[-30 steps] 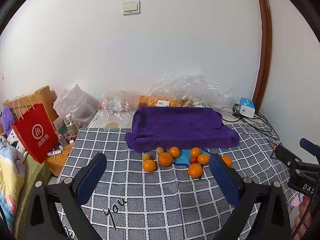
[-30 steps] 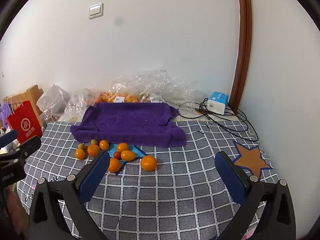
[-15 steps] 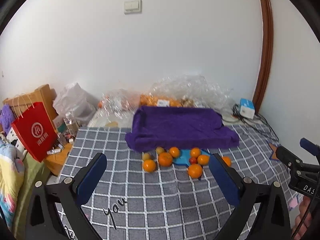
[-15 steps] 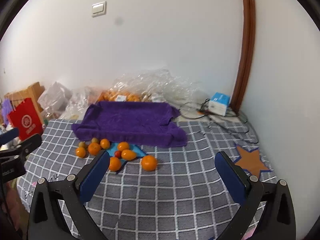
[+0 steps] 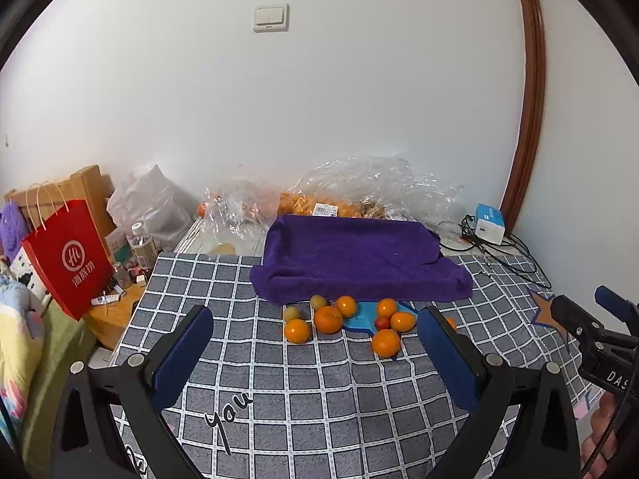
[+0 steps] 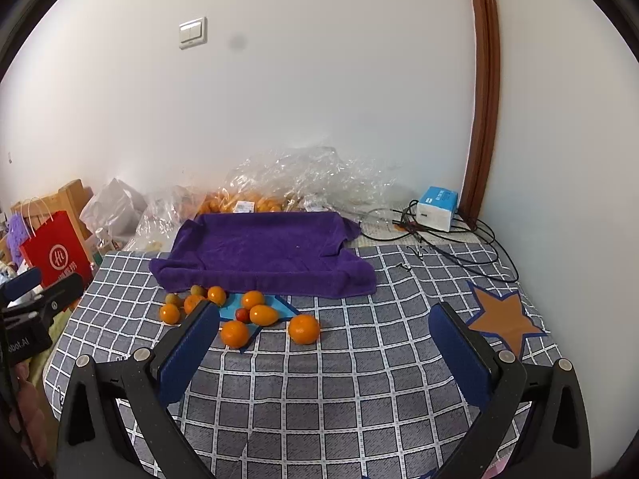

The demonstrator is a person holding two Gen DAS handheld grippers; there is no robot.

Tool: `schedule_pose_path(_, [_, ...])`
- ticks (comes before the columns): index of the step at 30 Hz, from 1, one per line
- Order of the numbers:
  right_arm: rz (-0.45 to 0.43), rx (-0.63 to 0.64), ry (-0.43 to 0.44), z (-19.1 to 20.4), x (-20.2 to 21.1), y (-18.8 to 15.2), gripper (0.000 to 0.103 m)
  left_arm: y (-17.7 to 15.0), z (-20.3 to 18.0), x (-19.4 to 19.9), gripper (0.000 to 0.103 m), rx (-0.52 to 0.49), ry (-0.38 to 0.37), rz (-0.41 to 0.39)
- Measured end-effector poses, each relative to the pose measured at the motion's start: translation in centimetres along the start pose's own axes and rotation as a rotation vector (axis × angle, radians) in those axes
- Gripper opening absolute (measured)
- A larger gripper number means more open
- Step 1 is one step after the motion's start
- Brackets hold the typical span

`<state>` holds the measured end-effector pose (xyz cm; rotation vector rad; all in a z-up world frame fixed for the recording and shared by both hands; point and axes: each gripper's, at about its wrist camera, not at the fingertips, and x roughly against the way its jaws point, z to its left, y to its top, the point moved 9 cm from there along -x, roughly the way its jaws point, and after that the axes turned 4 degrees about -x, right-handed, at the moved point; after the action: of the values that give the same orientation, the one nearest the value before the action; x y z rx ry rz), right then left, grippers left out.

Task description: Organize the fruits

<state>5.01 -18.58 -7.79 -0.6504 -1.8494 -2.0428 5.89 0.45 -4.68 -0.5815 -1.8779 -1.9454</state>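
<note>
Right wrist view: oranges (image 6: 304,329) clustered just near of the purple towel (image 6: 263,255). Both the right gripper (image 6: 325,353) and left gripper (image 5: 315,353) are wide open, empty. Oranges look light, firm, prone to rolling, so I'd pinch across the middle.

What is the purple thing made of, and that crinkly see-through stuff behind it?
The purple thing looks like soft terry or fleece cloth, a towel: matte, fuzzy, draping in thick folds with no shine. The see-through stuff looks like thin plastic bags or film: clear, glossy, crumpled into sharp creases that catch the light, with orange fruit showing through it. Exact fibre or plastic type cannot be told.
</note>
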Motion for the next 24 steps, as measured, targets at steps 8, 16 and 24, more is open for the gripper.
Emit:
schedule_pose_path(8, [-0.005, -0.004, 0.001, -0.01, 0.16, -0.05, 0.103, 0.09, -0.37, 0.32, 0.103, -0.017, 0.007, -0.01])
schedule_pose_path(16, [-0.005, 0.002, 0.001, 0.05, 0.21, -0.14, 0.103, 0.28, -0.43, 0.4, 0.103, -0.015, 0.001, -0.014])
schedule_pose_path(24, [-0.001, -0.007, -0.002, -0.11, -0.1, -0.17, 0.103, 0.19, -0.3, 0.36, 0.103, -0.019, 0.005, -0.015])
